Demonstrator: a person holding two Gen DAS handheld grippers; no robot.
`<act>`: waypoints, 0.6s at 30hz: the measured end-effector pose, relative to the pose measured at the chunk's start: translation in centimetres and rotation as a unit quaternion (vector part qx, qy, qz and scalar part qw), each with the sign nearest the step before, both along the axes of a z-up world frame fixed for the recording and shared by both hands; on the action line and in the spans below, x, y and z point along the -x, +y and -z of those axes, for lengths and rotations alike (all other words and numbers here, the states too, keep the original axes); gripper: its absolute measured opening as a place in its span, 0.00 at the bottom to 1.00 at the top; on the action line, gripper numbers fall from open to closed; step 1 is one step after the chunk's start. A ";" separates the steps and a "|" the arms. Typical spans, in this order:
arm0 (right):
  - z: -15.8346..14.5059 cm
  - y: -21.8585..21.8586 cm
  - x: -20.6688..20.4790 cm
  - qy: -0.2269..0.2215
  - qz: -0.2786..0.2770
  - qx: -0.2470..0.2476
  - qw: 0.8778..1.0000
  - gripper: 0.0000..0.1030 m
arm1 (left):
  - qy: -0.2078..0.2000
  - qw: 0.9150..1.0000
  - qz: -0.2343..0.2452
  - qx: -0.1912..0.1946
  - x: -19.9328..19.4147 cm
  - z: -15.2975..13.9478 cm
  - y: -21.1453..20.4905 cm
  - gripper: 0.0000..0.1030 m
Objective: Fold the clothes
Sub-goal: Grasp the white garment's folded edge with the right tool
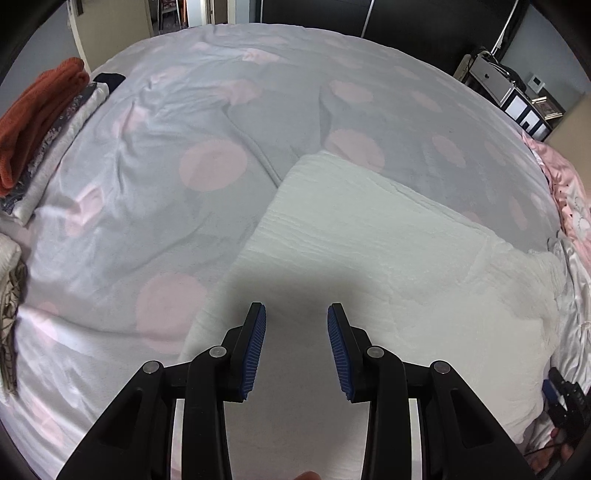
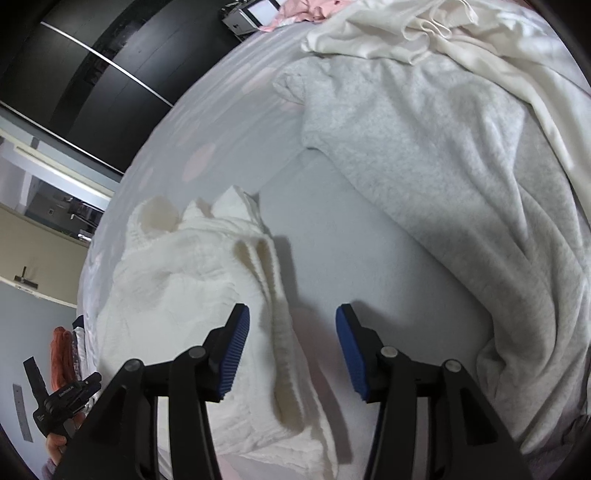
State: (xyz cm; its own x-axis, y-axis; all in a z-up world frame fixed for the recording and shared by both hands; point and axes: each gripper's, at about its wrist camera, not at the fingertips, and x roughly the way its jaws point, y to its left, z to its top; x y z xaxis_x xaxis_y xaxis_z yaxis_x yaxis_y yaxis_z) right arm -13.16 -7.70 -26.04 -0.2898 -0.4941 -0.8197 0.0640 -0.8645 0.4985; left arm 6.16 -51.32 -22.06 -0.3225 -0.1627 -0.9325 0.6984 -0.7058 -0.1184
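A white crinkle-textured garment (image 1: 369, 229) lies folded flat on the bed's grey sheet with pink dots (image 1: 147, 184). My left gripper (image 1: 296, 308) hovers over the garment's near end, open, with nothing between its blue pads. In the right wrist view the same white garment (image 2: 177, 295) is bunched at the left, and a folded ribbed edge of it runs down under my right gripper (image 2: 292, 310). That gripper is open, and its pads stand clear of the cloth on both sides.
A stack of folded clothes (image 1: 40, 125), orange on top, sits at the bed's left edge. A large grey fleece garment (image 2: 461, 184) and a cream one (image 2: 388, 29) lie crumpled to the right. Pink cloth (image 1: 565, 177) and shelves (image 1: 517, 96) border the far right.
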 end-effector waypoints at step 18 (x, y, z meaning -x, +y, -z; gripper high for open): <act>1.4 -2.9 -0.1 -0.029 -0.035 -0.035 0.998 0.58 | 0.079 0.989 -0.028 -0.122 -2.3 0.1 -2.6 0.36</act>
